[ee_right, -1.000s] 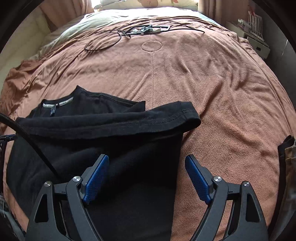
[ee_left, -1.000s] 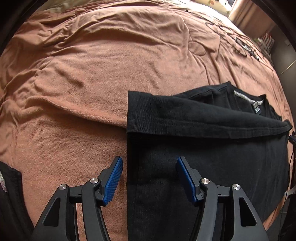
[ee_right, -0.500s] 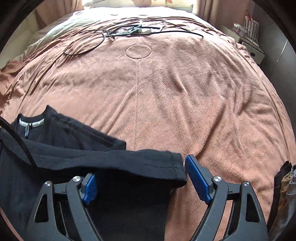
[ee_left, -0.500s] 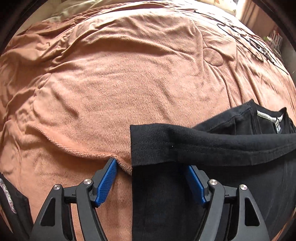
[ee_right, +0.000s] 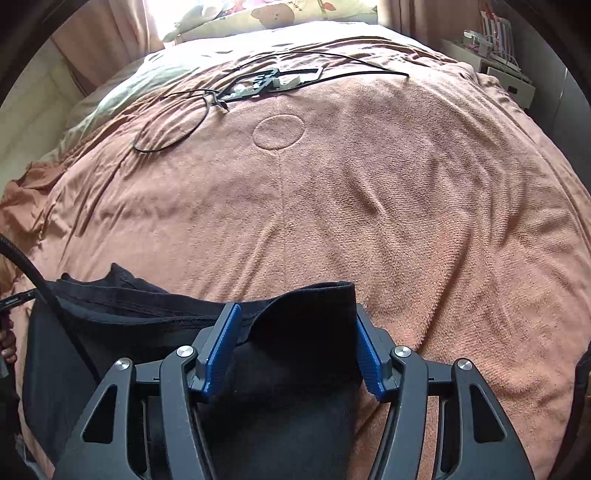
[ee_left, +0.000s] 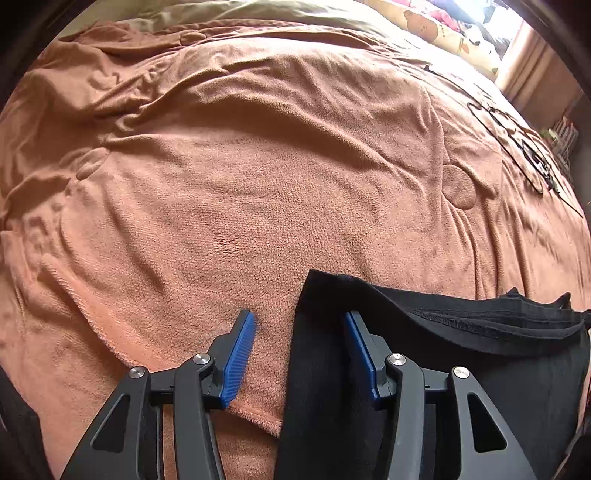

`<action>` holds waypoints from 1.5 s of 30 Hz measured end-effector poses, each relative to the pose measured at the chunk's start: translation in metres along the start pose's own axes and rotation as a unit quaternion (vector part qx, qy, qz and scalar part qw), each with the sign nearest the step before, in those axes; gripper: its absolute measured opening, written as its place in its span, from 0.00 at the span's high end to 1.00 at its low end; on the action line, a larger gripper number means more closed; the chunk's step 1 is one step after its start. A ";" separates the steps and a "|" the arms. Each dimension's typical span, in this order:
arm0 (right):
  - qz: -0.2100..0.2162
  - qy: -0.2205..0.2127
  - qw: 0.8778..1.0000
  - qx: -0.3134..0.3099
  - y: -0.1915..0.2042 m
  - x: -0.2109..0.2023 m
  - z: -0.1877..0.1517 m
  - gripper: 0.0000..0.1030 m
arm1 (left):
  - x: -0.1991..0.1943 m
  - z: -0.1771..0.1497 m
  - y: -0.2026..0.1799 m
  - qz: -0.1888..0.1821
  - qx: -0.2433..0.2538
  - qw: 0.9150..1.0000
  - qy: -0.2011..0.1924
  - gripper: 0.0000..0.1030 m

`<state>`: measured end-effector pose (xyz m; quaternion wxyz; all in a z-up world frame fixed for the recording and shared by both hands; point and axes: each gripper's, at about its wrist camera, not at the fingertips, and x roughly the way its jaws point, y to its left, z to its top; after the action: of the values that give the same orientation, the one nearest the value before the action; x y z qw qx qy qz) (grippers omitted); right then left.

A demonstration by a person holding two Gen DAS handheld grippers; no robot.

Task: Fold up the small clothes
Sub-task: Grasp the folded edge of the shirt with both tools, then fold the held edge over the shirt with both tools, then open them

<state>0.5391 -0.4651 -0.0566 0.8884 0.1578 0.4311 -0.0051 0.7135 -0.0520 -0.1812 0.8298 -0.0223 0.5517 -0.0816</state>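
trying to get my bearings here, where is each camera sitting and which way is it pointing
Left wrist view: sits on the left gripper, looking steeply down over the left corner of the black shirt and the brown blanket; its two blue-padded fingers show, straddling the shirt's edge.
Right wrist view: sits on the right gripper, facing across the bed toward cables and pillows; its fingers flank the shirt's right corner, and fingers of a hand show at the left edge.
Shared: the same shirt, blanket, cables.

Daylight from far window (ee_right: 173, 14), glare there; fisheye-bent dark edges.
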 end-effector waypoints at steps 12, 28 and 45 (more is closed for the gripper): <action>0.024 0.004 1.000 0.001 -0.034 -0.025 -0.016 0.44 | 0.001 -0.010 -0.004 -0.023 0.008 1.000 -0.011 0.79; 0.028 -0.094 0.995 0.020 -0.022 -0.038 -0.013 1.00 | -0.029 -0.012 0.000 0.000 -0.009 0.998 -0.055 0.97; -0.037 -0.019 0.998 0.041 -0.019 0.028 -0.003 1.00 | 0.009 -0.002 0.011 0.027 -0.046 0.998 -0.021 0.97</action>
<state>0.5512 -0.4787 -0.0852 0.8885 0.1777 0.4191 -0.0584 0.7162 -0.0425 -0.1913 0.8413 -0.0476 0.5374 -0.0333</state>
